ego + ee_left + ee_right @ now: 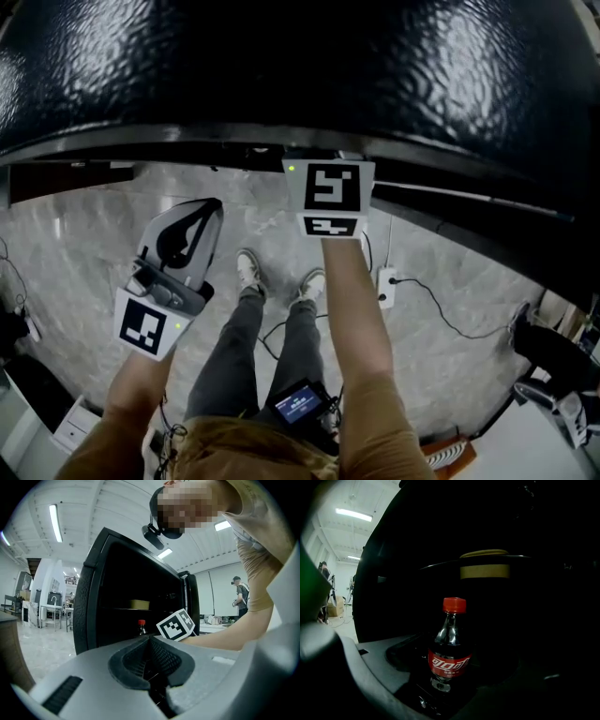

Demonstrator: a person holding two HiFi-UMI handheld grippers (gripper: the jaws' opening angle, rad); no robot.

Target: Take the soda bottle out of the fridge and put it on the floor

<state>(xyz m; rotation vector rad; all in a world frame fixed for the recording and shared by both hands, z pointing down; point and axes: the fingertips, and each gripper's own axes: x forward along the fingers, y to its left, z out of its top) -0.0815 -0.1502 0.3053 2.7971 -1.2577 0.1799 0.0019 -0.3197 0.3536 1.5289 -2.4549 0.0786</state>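
The soda bottle (450, 653), dark with a red cap and red label, stands upright inside the dark fridge (300, 75). It is between the jaws of my right gripper (459, 663), which are spread wide and open, with no pad seen pressing on it. In the head view only the right gripper's marker cube (330, 197) shows at the fridge's edge; its jaws are hidden inside. My left gripper (192, 220) is held outside the fridge at the left, shut and empty. The left gripper view shows the bottle's cap (141, 624) past the marker cube.
A yellow container (484, 566) sits on the shelf above the bottle. On the marble floor lie a white power strip (385, 286) and cables, near the person's shoes (251, 272). Another person (241, 595) stands far off to the right.
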